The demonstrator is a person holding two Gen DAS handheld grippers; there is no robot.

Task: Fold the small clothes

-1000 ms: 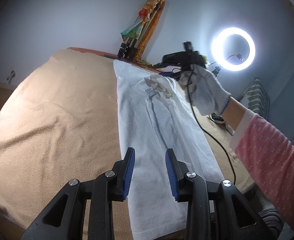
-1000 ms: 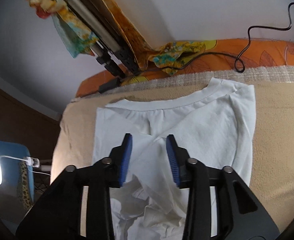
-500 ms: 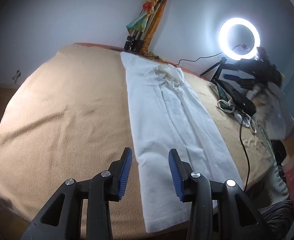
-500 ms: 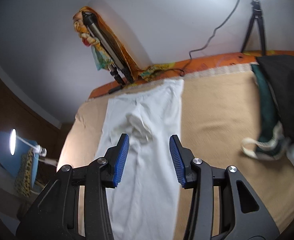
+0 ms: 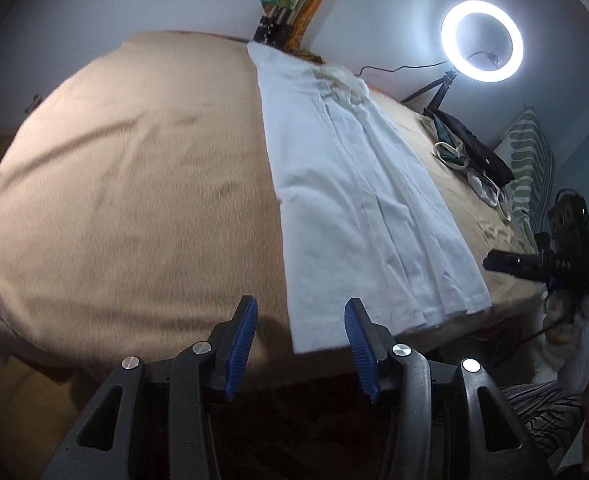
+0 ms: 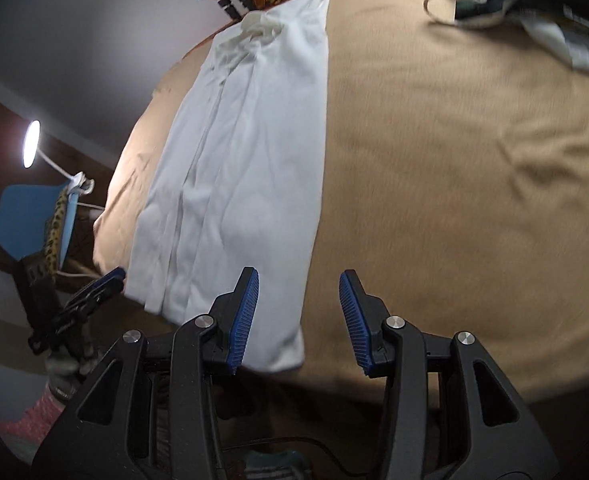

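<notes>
White shirt (image 5: pixel 358 196) lies folded into a long narrow strip on the tan blanket (image 5: pixel 134 184), hem at the near bed edge, collar end bunched at the far side. Left gripper (image 5: pixel 298 336) and right gripper (image 6: pixel 298 312) both spread wide, empty, hovering near the hem; contact unclear, slight blur.

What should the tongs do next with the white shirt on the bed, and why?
Probably bring both tongs down onto the near hem. The shirt lies as a long narrow strip on the blanket, sides already folded in. The left tongs and right tongs are open, empty and just short of that hem, so gripping its two corners would set up the lengthwise fold toward the collar.
</notes>
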